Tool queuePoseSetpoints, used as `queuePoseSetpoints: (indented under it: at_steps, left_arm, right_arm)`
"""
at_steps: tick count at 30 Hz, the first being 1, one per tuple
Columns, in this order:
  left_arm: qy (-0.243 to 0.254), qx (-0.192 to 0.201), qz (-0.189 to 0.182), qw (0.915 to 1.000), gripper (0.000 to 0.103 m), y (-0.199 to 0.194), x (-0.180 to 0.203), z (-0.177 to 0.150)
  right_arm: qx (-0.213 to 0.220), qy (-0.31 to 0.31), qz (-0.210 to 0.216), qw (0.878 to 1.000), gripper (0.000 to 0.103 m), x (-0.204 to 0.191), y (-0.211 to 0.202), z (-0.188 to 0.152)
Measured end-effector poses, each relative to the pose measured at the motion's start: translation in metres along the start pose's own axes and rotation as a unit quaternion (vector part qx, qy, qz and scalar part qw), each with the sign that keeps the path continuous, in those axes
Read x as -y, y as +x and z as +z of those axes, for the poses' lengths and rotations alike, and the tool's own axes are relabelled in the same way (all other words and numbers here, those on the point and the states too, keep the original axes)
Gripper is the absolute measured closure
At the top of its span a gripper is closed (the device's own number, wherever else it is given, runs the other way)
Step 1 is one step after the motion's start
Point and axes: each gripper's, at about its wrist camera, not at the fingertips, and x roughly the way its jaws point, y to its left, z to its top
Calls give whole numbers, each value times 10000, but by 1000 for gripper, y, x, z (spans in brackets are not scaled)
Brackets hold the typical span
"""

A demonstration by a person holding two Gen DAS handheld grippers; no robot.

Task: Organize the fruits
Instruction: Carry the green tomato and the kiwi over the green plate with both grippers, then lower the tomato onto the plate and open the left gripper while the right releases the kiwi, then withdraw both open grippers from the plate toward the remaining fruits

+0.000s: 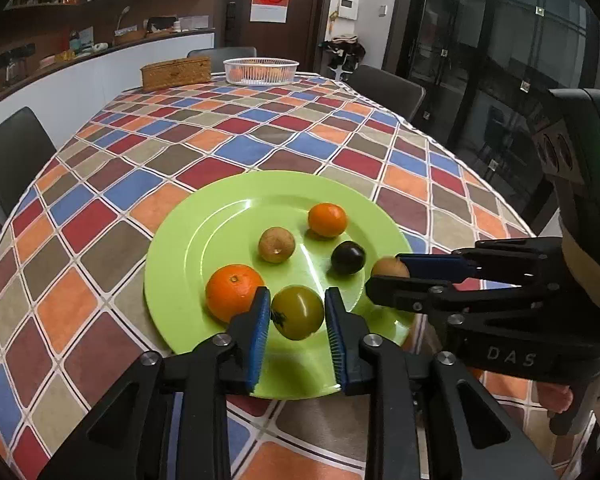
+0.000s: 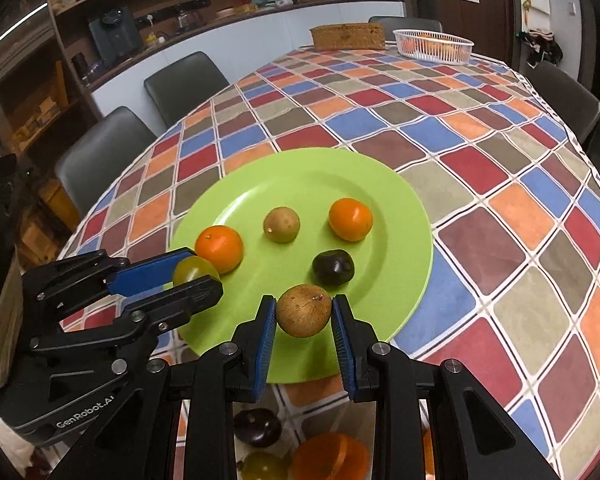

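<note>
A green plate (image 1: 204, 232) (image 2: 400, 208) lies on the checked tablecloth. On it are two oranges (image 1: 233, 291) (image 1: 327, 220), a brown round fruit (image 1: 276, 245) and a dark plum (image 1: 348, 257). My left gripper (image 1: 298, 312) is shut on a green-yellow fruit (image 1: 298, 312) over the plate's near rim; it shows in the right wrist view (image 2: 196, 272) too. My right gripper (image 2: 304, 316) is shut on a brown round fruit (image 2: 304, 316) above the plate's near edge, also seen in the left wrist view (image 1: 389, 268).
More fruit lies below the right gripper: a dark plum (image 2: 257, 427), an orange (image 2: 330, 456) and a greenish fruit (image 2: 262, 466). A white basket (image 1: 261, 69) and a wicker box (image 1: 176, 73) stand at the table's far end. Chairs (image 2: 100, 156) ring the table.
</note>
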Motion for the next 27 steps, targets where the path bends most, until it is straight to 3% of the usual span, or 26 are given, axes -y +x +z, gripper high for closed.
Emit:
queuePoseSetpoints:
  at_steps: [3,14,25,27]
  left_arm:
    - [2,22,48,10000,71,-2,-1,-1]
    - [170,276,350,9989,70,-41,10,-1]
    - [322,621,570,9959,56,-90,35,-4]
    - [353,656,589,9955,54,-96,41,-8]
  right_arm:
    - [1,83,-57,9999,67,3,0,0]
    - [390,-65,-172,9991,67,-7,-35,-7]
    - [890,-237,-230,9955,67,-20,-87,-18]
    - [964,-263,-252,9947,60,-21,-95,-22]
